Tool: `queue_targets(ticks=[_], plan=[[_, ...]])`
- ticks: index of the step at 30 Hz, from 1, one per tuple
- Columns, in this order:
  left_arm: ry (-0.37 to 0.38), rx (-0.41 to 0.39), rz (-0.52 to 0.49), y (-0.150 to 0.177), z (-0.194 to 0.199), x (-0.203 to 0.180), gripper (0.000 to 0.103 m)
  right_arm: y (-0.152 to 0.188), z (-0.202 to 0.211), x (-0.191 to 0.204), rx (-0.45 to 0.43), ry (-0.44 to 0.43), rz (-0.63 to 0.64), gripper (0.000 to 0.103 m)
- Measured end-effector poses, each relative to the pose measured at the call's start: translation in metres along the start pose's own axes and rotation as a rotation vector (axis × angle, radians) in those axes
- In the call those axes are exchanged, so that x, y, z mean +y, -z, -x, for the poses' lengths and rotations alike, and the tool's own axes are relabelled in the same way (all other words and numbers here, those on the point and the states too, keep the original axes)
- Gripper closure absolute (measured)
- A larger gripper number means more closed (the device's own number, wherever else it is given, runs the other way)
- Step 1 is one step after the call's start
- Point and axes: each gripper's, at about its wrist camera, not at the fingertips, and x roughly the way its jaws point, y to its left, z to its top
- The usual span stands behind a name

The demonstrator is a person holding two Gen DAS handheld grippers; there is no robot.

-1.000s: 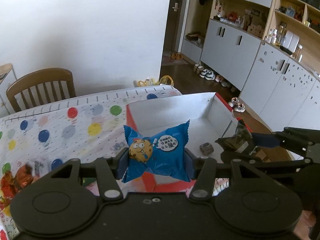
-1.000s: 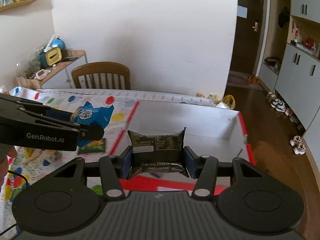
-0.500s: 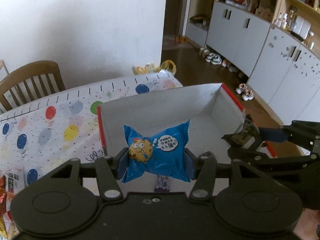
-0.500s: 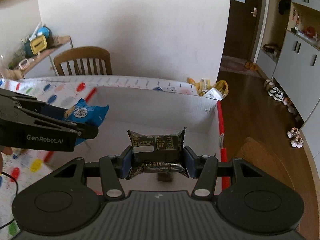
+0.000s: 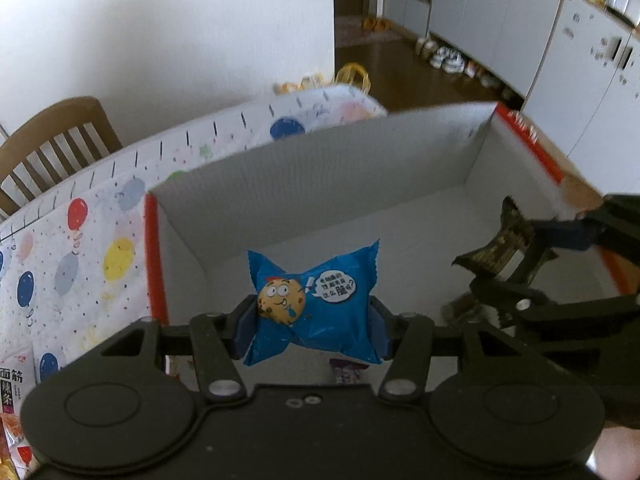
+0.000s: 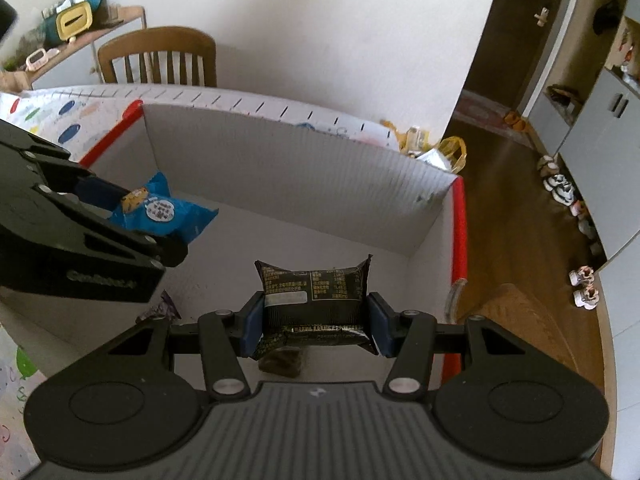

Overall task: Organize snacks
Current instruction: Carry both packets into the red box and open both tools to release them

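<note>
Balloon-print tablecloth [image 5: 80, 248] under white box [image 5: 320, 176]. Left gripper [image 5: 312, 316] clamps blue cookie packet [image 5: 316, 300], right gripper [image 6: 316, 320] clamps dark snack bar [image 6: 316, 304], both above the box floor; lower further, release clear of packets lying inside

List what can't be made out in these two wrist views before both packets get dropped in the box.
- Purple-wrapped item on the box floor, left wrist view: mostly hidden under the blue cookie packet and gripper body.
- Brown item, right wrist view: covered by the dark packet.
- Box near wall: hidden behind both gripper bodies.
- Print on the dark packet: too small.
- Snack packs at the left wrist view's left edge: cut off.
</note>
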Motion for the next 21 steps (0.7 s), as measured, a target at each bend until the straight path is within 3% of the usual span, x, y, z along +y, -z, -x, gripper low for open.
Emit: queue_targets(ticks=[13,21], plan=[[-0.009,0.107,-0.045,-0.007,-0.033,-0.008,0.049,-0.005,-0.018,0.005,0.04,-0.021,0.047,0.048],[-0.028,0.112,-0.051,-0.006,-0.036,-0.009,0.043,-0.001,-0.015,0.007,0.032,-0.042,0.062,0.04]])
